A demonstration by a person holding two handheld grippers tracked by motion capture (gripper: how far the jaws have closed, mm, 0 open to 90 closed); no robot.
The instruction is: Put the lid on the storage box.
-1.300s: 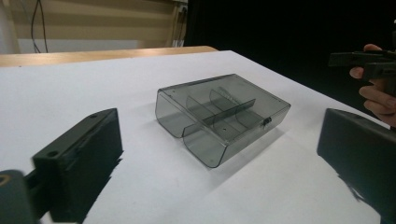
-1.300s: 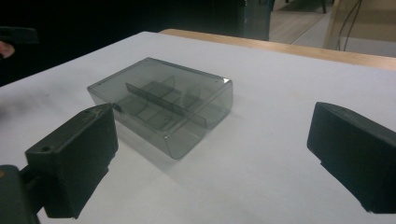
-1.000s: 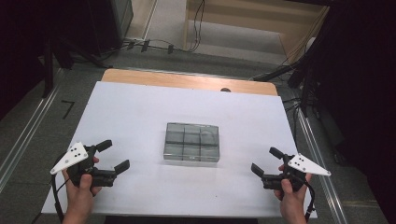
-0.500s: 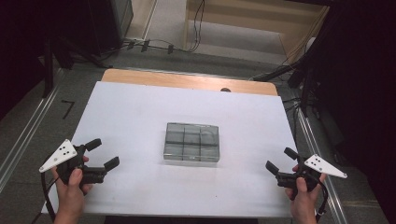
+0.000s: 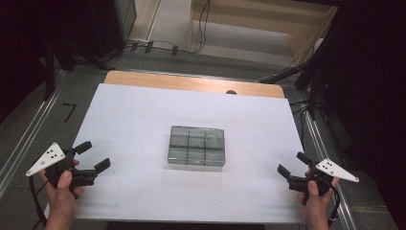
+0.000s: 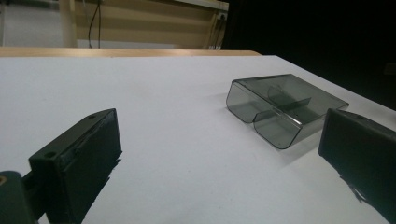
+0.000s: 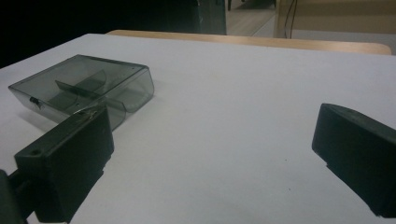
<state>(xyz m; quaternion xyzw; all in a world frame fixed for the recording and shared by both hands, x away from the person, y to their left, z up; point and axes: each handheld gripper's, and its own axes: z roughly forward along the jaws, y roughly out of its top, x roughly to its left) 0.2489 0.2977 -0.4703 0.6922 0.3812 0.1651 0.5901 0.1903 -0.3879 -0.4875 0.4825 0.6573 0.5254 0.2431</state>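
High view: smoky clear plastic box (image 5: 197, 146) with internal dividers sits flat at about the middle of the white table (image 5: 134, 110), lid shut as far as I can tell. Left gripper (image 5: 92, 156) is at the near left corner of the table, held in the person's left hand (image 5: 63, 184), jaws spread, nothing between them. Right gripper (image 5: 293, 163) is at the near right edge, in the right hand (image 5: 316, 194), jaws also apart and empty. Both grippers are well apart from the box, one on each side, both angled inward toward it. Grey three-cornered plates on top of both. A bare wood strip (image 5: 191, 82) runs along the far edge of the table.

Left gripper view: two black jaws wide apart, low over the table (image 6: 163, 116). The box (image 6: 285, 105) sits between and beyond them, nearer the right-hand jaw in frame, not touching. Dividers are visible through the tinted wall.

Right gripper view: jaws wide apart, empty. The box (image 7: 84, 88) is up left, its near corner partly hidden behind the left-hand jaw in frame; contact not evident, looks clear of it. White table (image 7: 233, 93) between the jaws.
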